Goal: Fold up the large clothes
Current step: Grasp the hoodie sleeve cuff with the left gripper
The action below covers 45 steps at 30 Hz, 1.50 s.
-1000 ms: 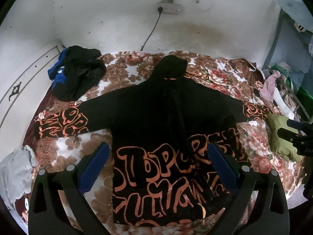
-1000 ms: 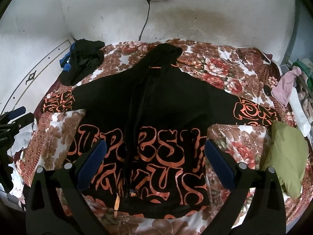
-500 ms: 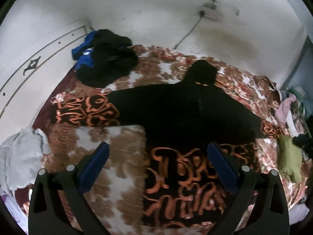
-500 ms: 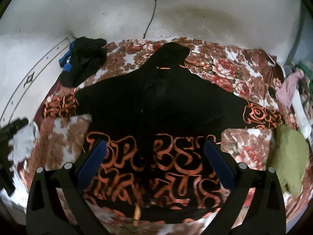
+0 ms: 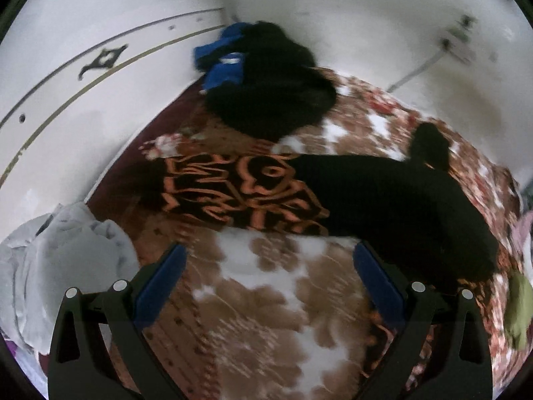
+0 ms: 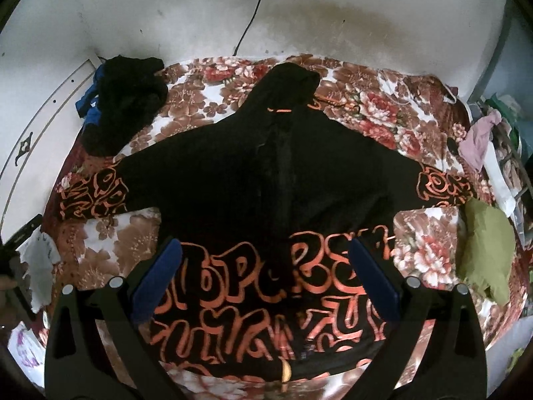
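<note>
Black hooded jacket with orange lettering (image 6: 266, 206) is laid flat, sleeves outspread, on the floral bedspread (image 6: 376, 116). Both grippers — left (image 5: 268, 280), right (image 6: 265, 270) — are held wide apart, empty. Sleeve-fold approach is judged underway — the lettered left sleeve (image 5: 240, 193) is to be grasped next.

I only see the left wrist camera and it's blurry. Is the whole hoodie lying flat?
Observer: Yes, the right wrist view shows the hoodie spread flat on the bedsheet, both sleeves out sideways.
Operator: Where does the other sleeve end?
Observer: The right sleeve ends next to an olive green cloth.
Operator: Is the other gripper holding anything?
Observer: No, the right hand-held gripper is open, over the orange lettering.
</note>
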### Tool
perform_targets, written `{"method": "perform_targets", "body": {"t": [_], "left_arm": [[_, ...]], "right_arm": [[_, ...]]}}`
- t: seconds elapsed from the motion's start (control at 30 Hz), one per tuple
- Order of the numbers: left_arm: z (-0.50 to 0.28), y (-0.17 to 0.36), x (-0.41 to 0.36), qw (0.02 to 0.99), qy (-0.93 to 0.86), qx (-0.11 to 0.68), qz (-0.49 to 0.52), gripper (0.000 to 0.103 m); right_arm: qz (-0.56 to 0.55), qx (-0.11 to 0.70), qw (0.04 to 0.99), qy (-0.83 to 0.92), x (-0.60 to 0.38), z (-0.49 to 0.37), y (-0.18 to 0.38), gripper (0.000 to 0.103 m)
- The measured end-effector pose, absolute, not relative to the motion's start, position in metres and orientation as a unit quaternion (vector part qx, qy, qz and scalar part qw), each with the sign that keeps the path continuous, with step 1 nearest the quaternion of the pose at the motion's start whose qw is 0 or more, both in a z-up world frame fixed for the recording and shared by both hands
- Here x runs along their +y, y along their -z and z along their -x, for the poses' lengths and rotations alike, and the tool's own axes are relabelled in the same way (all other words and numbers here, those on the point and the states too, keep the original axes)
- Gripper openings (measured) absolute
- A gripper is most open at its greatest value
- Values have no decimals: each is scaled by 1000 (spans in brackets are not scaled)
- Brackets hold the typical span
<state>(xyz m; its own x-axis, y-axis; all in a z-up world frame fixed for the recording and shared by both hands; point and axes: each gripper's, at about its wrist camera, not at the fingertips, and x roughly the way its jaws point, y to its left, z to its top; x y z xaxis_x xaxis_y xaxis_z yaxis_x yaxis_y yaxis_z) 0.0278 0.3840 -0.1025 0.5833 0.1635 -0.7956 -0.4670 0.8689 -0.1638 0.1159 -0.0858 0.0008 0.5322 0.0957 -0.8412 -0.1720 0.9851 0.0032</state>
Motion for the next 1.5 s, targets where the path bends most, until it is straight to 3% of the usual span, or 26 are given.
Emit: {"method": "perform_targets", "body": {"t": [0.4, 0.73, 0.8, 0.97, 1.07, 1.13, 1.2, 1.33, 1.5], "left_arm": [[-66, 207, 517, 823, -244, 416, 299, 98], [-75, 276, 559, 798, -237, 403, 380, 97], [-78, 288, 563, 791, -238, 411, 385, 91], [-85, 301, 572, 783, -242, 406, 404, 89], [-85, 304, 583, 772, -265, 393, 424, 72], [-80, 306, 589, 762, -273, 381, 447, 54], [-71, 310, 598, 749, -273, 362, 484, 44], [-74, 296, 593, 764, -261, 364, 464, 19], [-89, 268, 577, 795, -260, 367, 407, 15]], "right_arm": [[52, 513, 854, -64, -16, -160, 41, 98], [65, 559, 823, -83, 27, -194, 116, 98], [67, 564, 818, -92, 34, -195, 124, 98], [103, 561, 812, -121, 45, -187, 127, 98], [144, 542, 819, -122, 48, -183, 126, 98], [157, 542, 816, -126, 48, -183, 131, 98], [161, 542, 814, -130, 48, -184, 137, 98], [158, 548, 809, -143, 54, -191, 156, 98], [158, 545, 807, -162, 66, -205, 180, 98]]}}
